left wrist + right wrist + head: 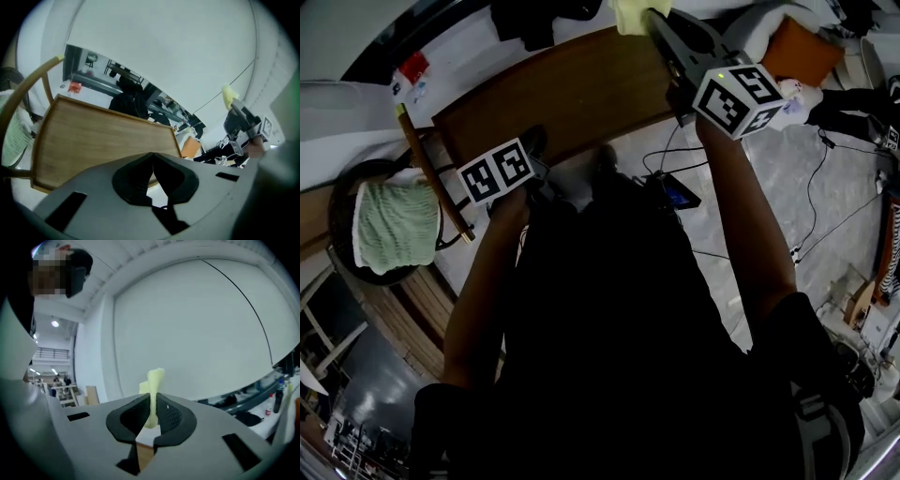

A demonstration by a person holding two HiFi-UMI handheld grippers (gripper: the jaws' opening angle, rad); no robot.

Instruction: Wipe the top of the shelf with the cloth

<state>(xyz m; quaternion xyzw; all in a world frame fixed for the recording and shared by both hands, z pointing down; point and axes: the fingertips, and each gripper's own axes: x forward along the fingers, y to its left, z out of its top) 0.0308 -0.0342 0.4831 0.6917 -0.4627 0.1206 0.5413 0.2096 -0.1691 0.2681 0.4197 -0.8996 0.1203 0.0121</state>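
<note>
Head view, wooden shelf top point(562, 98), white wall point(164, 47) behind, cloth point(630, 13) pinched in right claw point(153, 405)

The cloth point(630, 14), in the right claw point(654, 21), is by the shelf's point(553, 94) right end.

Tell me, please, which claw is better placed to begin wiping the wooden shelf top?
Right, I'd say. The right claw is shut on the yellow cloth near the far edge of the shelf top; the left claw is shut with nothing between its jaws.
</note>
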